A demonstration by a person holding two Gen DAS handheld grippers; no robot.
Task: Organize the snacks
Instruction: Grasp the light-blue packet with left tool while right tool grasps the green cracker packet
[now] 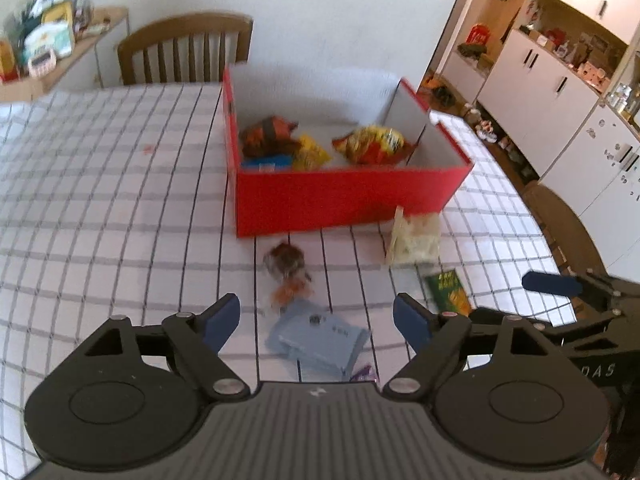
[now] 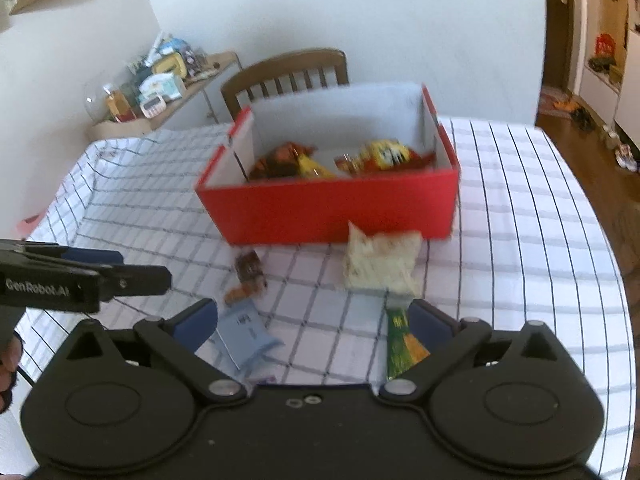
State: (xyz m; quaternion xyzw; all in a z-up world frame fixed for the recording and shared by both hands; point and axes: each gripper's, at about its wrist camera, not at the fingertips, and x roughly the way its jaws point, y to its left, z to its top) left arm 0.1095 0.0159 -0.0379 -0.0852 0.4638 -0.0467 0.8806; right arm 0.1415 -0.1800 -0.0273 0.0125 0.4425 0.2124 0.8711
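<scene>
The red box [image 1: 344,196] stands on the checked tablecloth [image 1: 100,200] with 2 snack bags [image 1: 372,145] inside; before it lie a pale packet [image 1: 414,236], a brown sweet [image 1: 285,261], a blue pouch [image 1: 318,338] and a green packet [image 1: 448,291]; the left gripper [image 1: 316,316] and right gripper [image 2: 316,322] both hang spread apart, gripping nothing; a wooden chair [image 2: 286,76] stands behind; only the left view shows white cupboards [image 1: 536,92].

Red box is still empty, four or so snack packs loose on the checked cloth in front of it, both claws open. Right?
Not quite: the red box is not empty. The left wrist view shows an orange-and-yellow chip bag and a few other packs already inside. The rest holds: loose packs such as the light blue pack lie on the checked cloth in front, and the left claw and right claw are open.
</scene>
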